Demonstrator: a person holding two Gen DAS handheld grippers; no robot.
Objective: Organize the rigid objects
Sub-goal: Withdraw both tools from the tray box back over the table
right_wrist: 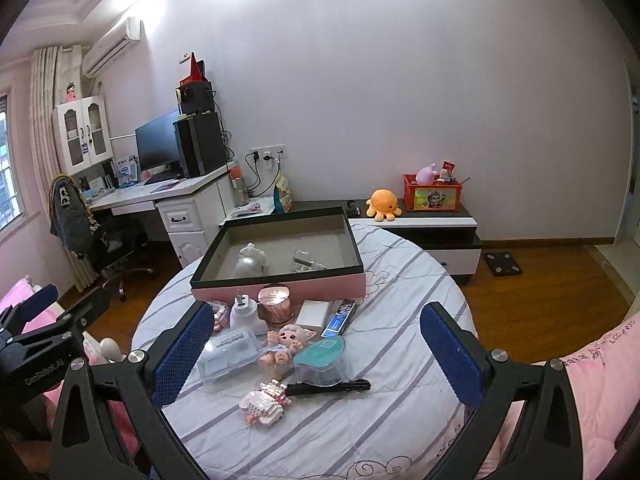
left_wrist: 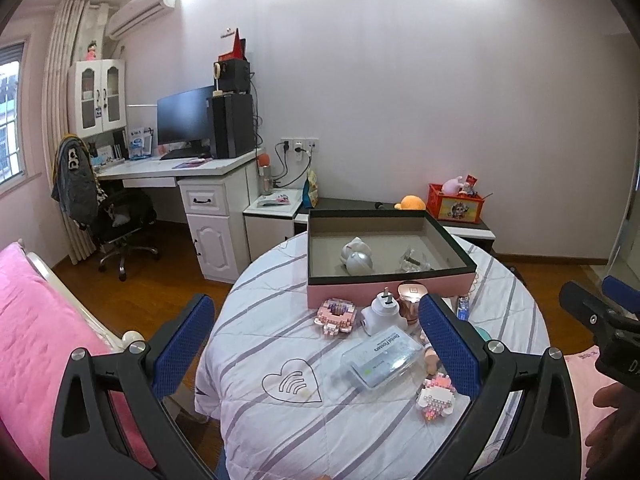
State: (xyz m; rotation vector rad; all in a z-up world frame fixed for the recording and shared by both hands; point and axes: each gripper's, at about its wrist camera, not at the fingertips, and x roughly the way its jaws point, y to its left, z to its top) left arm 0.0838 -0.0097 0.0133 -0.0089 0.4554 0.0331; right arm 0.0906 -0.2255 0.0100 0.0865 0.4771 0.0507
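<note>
Both fingers of the left gripper (left_wrist: pixel 316 344) spread wide, empty, above the floss case (left_wrist: pixel 382 360) near the pink box (left_wrist: pixel 384 290). Right view: right gripper (right_wrist: pixel 316 354) equally spread over the doll (right_wrist: pixel 286 344); approach squarely, gripping gently.

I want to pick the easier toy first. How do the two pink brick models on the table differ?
The far brick model lies close to the pink box, beside the white plug; the near brick model lies at the front, past the floss case. The far one looks squarish; the near one looks longer. Both are pink and untouched.
</note>
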